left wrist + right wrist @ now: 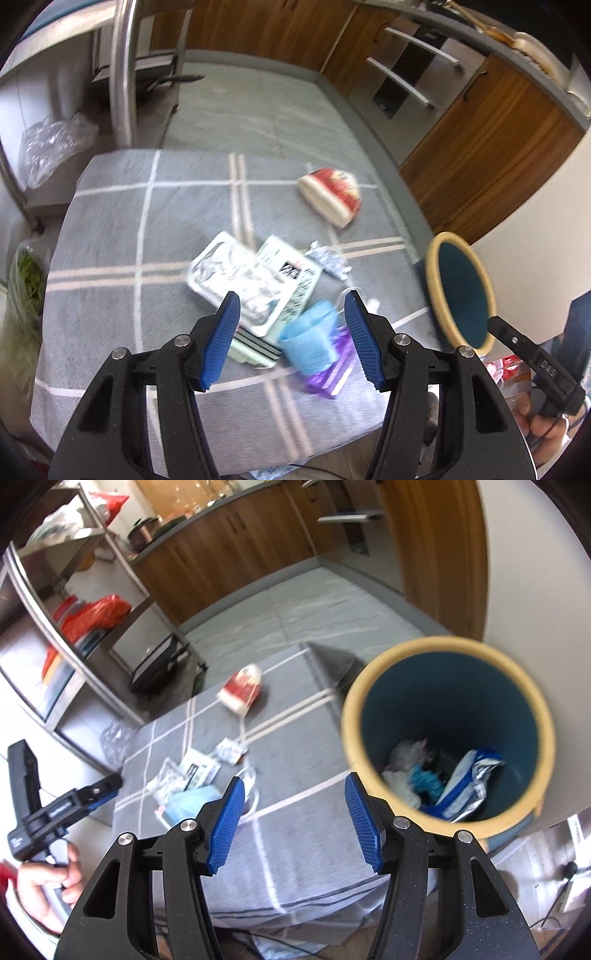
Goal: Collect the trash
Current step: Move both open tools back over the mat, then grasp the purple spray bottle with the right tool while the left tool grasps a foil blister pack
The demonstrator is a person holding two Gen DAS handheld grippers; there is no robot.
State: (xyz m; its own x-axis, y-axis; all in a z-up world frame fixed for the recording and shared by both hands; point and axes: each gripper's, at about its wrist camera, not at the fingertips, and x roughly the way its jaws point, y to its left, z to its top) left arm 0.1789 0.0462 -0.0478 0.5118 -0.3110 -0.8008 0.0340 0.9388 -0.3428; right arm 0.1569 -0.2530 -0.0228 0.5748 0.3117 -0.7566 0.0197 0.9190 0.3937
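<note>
Both your left gripper and right gripper gape wide, empty. Beside the bin, the pile overlaps (blurred); you risk pinching several pieces.

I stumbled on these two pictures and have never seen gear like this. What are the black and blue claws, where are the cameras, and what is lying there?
No robot here: a person holds a two-finger gripper in each hand, each with a camera looking along its fingers. One picture is from the left gripper, the other from the right gripper. Both are open and hold nothing. On the grey checked tablecloth lie a clear plastic tray, a blue mask, a purple packet and a red and white carton. The blue bin already holds some wrappers.
</note>
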